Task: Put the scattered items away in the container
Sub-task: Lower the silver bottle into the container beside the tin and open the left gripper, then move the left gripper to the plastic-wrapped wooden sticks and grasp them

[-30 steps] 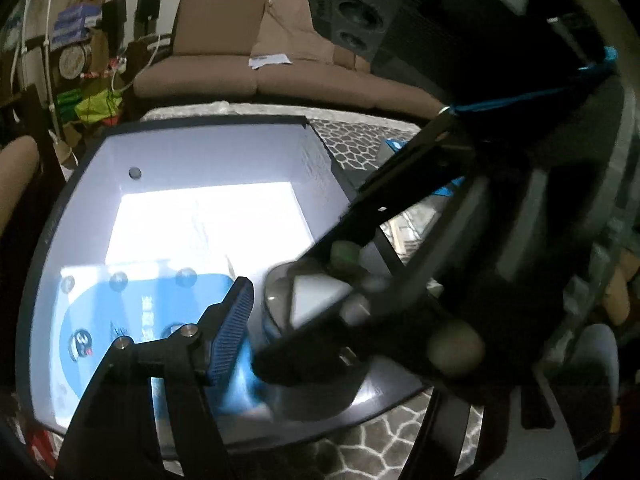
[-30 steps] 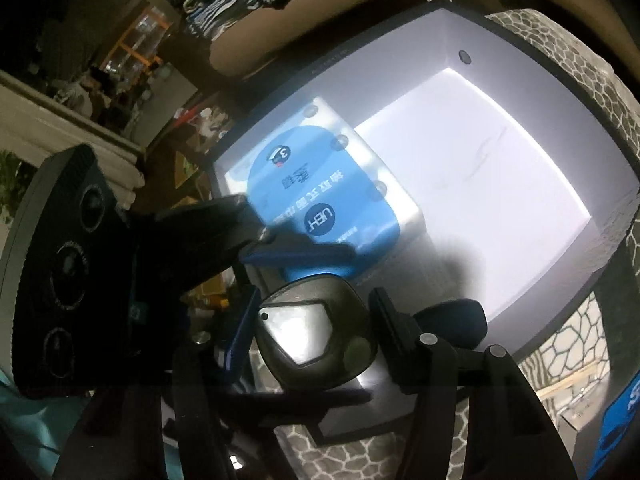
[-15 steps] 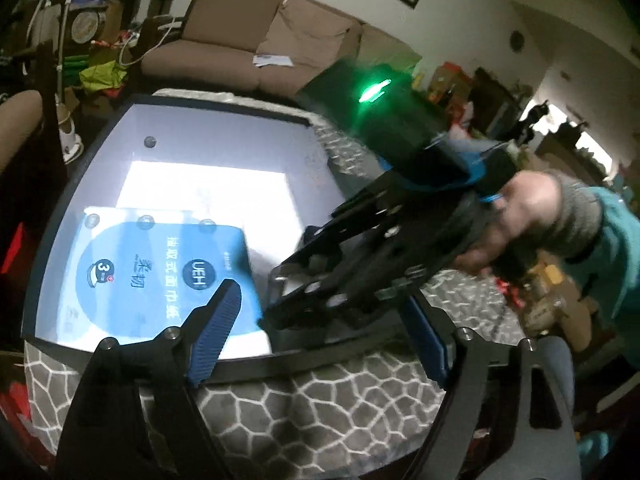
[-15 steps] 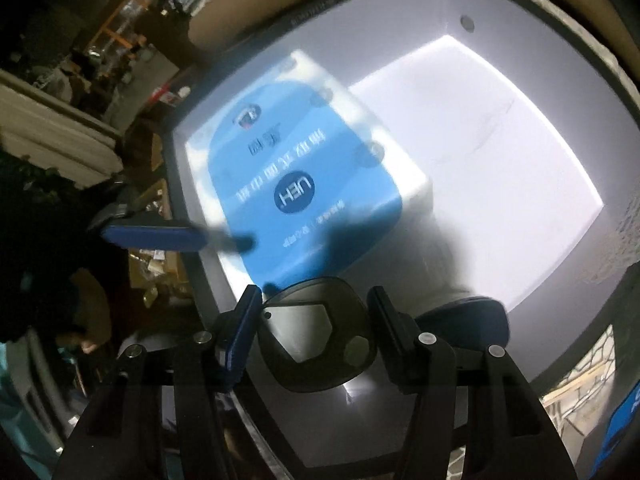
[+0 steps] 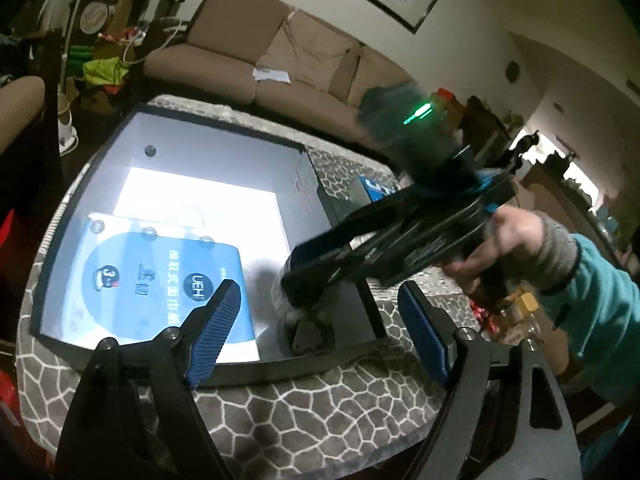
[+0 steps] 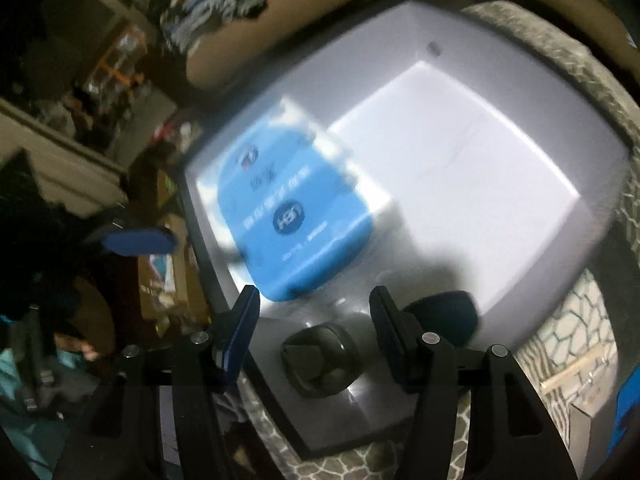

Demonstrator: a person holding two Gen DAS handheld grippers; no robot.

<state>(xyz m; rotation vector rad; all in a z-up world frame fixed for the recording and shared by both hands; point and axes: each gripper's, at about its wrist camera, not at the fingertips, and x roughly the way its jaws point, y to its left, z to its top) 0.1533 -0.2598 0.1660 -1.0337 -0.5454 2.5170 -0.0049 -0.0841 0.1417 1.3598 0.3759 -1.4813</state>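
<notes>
A dark-rimmed white container [image 5: 216, 136] [image 6: 592, 168] sits on a stone-patterned table. Inside lie a blue and white tissue pack [image 5: 160, 280] [image 6: 296, 216] and a dark round object [image 5: 306, 330] [image 6: 318, 360] near the front corner. My right gripper [image 6: 314, 322] is open above the dark object, no longer holding it; in the left wrist view its blurred body [image 5: 384, 240] hangs over the container's right side. My left gripper [image 5: 320, 332] is open and empty, pulled back over the table's near edge.
A brown sofa [image 5: 248, 64] stands behind the table. A blue box [image 5: 374, 188] lies on the table right of the container. Clutter fills the floor at left [image 5: 96, 68]. A small carton [image 6: 588, 380] sits by the container's right corner.
My right gripper opened and let the dark round object drop into the container, then lifted. My left gripper drew back out of the container toward the table's near edge.
</notes>
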